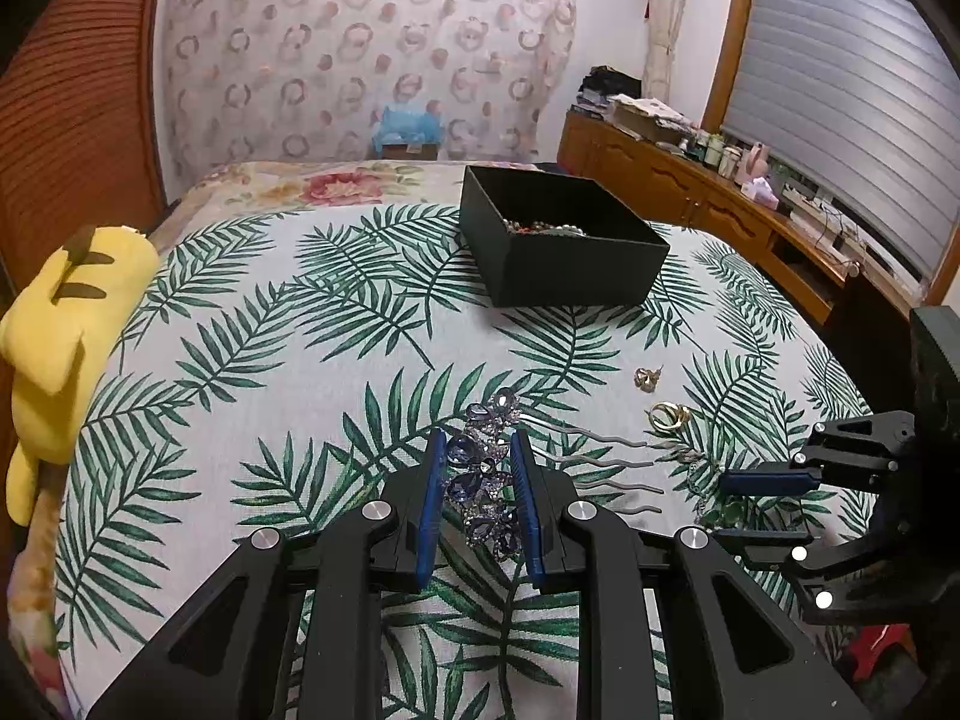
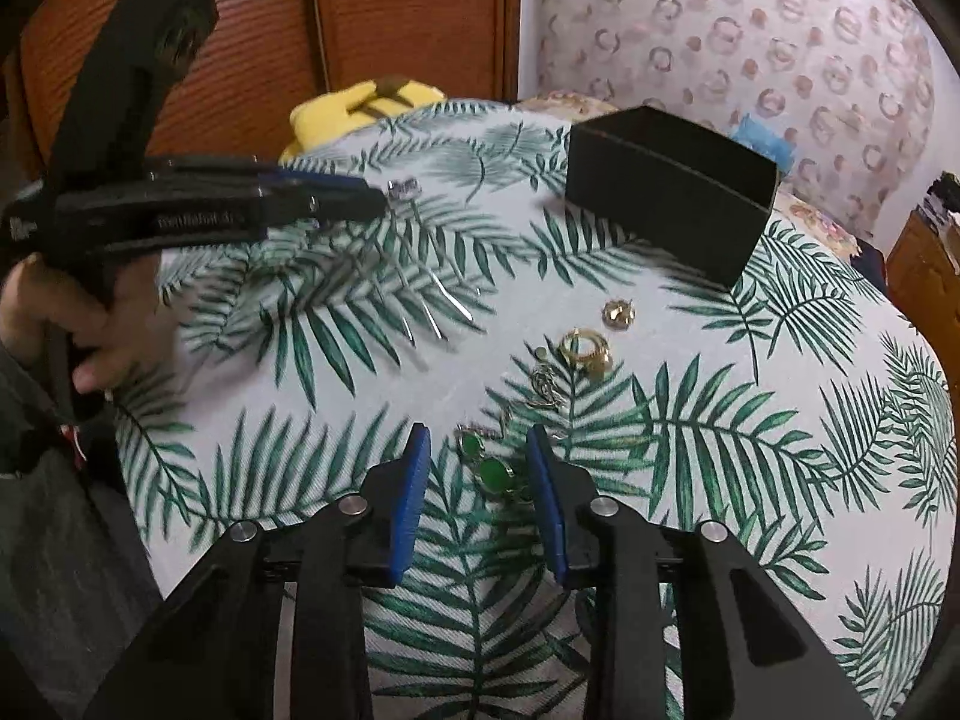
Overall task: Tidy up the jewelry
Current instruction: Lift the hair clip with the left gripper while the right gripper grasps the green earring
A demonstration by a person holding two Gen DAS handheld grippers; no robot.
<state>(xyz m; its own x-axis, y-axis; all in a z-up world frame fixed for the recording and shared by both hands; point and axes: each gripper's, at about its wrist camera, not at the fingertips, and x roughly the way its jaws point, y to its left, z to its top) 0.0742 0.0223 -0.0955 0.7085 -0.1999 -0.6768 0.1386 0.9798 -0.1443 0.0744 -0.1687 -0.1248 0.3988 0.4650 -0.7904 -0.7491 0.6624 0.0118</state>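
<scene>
Both fingers of the left gripper stood spread on either side of a jewelled hair comb, their blue pads flanking its cluster of blue-violet stones without yet pressing on it, as far as the left wrist view showed; the comb's silver prongs trailed off to the right across the palm-leaf cloth. The right gripper was likewise spread, its fingers bracketing a green-stoned piece that lay flat on the cloth, with no sign of contact. Further off sat the black box, open-topped, and a glimpse of beads and pearly bits inside it suggested that part of the sorting was already done. Several pieces remained out on the cloth between the grippers and the box: a small gold earring, a gold ring cluster just below it, and a thin silvery chain near the green piece. Counting the comb and the green piece, at least five things were left to move, so the task looked to be somewhere in its middle rather than near its end. Each gripper seemed poised for a pickup, and the step in hand appeared to be closing on the comb and the green piece before carrying them to the box. A yellow plush toy lay at the cloth's far left edge, apart from the work.
</scene>
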